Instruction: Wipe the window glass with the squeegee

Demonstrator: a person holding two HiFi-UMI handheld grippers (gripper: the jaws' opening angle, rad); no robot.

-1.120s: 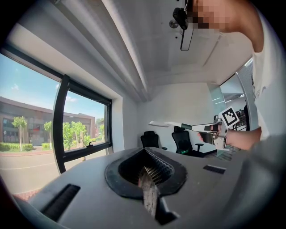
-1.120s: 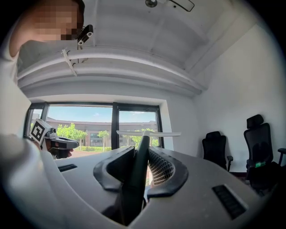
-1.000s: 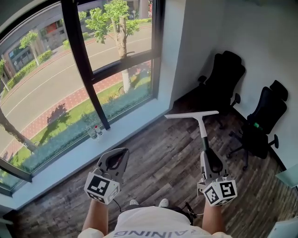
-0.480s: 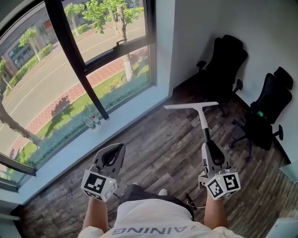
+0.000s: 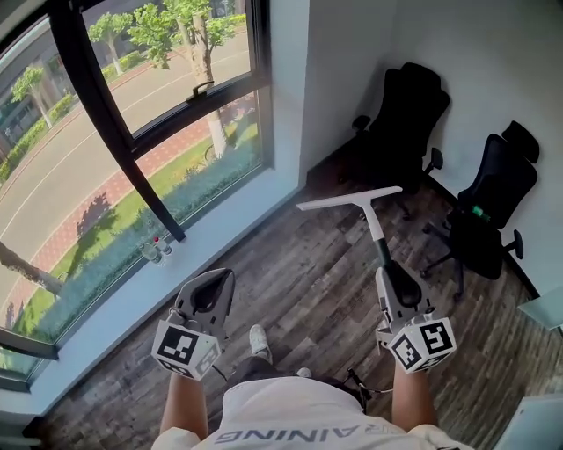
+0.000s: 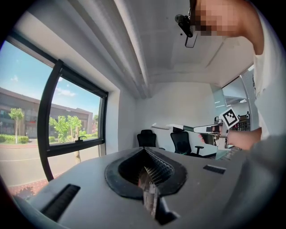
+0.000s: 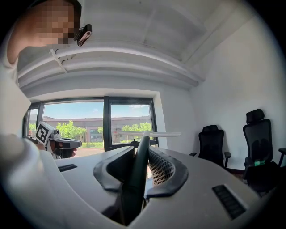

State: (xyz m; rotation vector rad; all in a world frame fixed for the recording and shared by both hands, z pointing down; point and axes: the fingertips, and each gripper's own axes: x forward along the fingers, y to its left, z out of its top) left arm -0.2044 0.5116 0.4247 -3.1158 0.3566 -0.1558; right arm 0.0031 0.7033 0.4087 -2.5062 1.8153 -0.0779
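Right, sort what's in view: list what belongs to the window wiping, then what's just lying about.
For the job:
white-bladed squeegee with a dark handle
right gripper, shut on that handle
large window glass in its black frame

Lying about:
two black office chairs
small clear bottles on the white sill
left gripper, shut and empty

- Two black office chairs stand by the white wall (image 5: 352,53): a corner chair (image 5: 400,123) and a right chair (image 5: 493,198), near each other.
- Something small and green (image 5: 476,211) lies on the right chair.
- The floor (image 5: 299,272) is dark wood plank.
- Two small bottles (image 5: 157,250) stand together on the pale sill (image 5: 106,325).
- Outside are trees (image 5: 171,26), a grass strip (image 5: 132,211) and a road (image 5: 53,176).
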